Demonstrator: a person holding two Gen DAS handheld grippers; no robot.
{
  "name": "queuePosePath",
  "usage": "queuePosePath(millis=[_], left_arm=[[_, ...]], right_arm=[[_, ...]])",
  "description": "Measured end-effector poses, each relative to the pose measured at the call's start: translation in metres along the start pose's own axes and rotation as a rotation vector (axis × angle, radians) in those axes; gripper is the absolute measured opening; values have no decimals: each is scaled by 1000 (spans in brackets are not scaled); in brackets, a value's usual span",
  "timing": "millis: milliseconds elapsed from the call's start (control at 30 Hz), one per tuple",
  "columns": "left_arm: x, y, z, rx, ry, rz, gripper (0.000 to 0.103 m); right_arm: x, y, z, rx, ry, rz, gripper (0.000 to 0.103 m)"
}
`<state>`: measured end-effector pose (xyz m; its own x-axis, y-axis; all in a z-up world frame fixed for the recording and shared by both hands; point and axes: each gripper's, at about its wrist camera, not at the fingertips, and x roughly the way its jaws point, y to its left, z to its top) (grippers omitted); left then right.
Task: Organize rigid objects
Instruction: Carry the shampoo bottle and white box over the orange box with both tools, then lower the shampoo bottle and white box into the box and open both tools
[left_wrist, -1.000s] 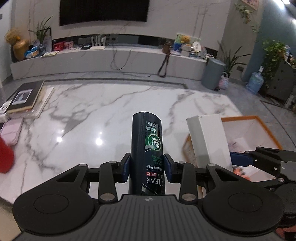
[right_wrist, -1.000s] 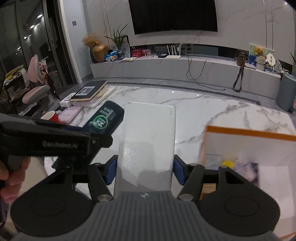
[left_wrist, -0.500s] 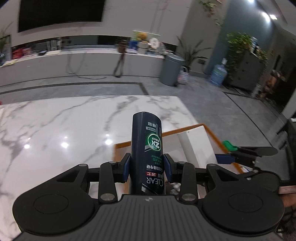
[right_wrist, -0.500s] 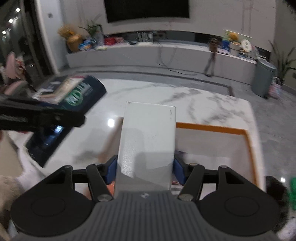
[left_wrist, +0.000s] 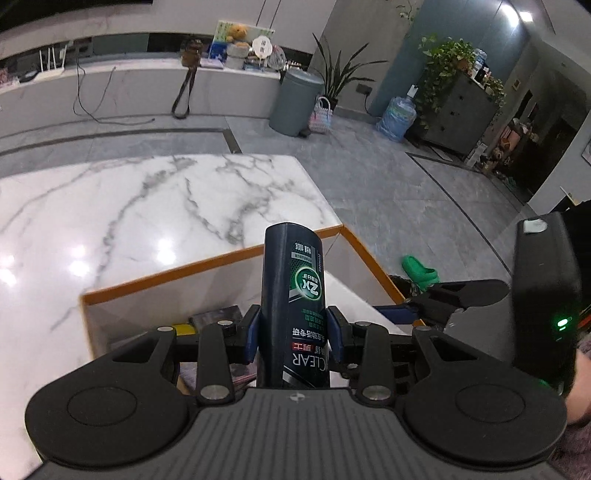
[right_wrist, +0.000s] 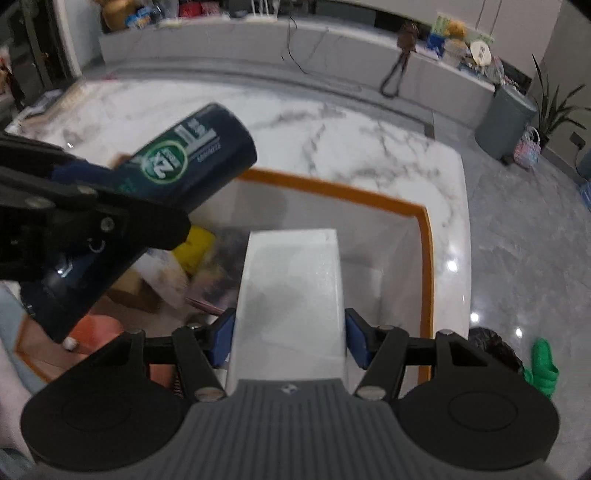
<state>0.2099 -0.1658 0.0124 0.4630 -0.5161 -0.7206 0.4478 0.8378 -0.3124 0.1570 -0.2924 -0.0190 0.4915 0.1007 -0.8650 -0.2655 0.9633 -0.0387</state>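
Note:
My left gripper (left_wrist: 293, 332) is shut on a dark blue CLEAR shampoo bottle (left_wrist: 293, 291), held upside down over the orange-rimmed white bin (left_wrist: 207, 264). My right gripper (right_wrist: 290, 338) is shut on a white rectangular box (right_wrist: 291, 291), held above the same bin (right_wrist: 424, 251). In the right wrist view the bottle (right_wrist: 192, 166) and the left gripper (right_wrist: 92, 206) hang at the left over the bin. In the left wrist view the right gripper (left_wrist: 443, 295) shows at the right edge of the bin.
The bin holds several items, among them a yellow one (right_wrist: 194, 245) and an orange one (right_wrist: 98, 328). It stands at the corner of the white marble table (left_wrist: 147, 214). A green slipper (left_wrist: 419, 271) lies on the grey floor beside it.
Both grippers have swung right and tipped downward over the bin, each still holding its object. The bin now fills the lower middle of both views.

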Motion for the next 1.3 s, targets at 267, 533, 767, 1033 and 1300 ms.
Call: queuePosePath(millis=[267,533,767,1033,1300], left_arm=[[35,8,0,-33,46,5,42],[55,16,-3,-64,84,30,42],[58,16,-4,-69,93,28,42],[60,16,-3,-80,88,60,42],[64,13,-5,-79,97,76,42]], right_arm=[[48,-4,-1,-51,114,-50,60],[76,1,5,-111,189,-52,59],[69,10,0,-174,163,-40,61],[53,6,2,-104,147,144,21],[67,22,-9,-147,262,197,5]])
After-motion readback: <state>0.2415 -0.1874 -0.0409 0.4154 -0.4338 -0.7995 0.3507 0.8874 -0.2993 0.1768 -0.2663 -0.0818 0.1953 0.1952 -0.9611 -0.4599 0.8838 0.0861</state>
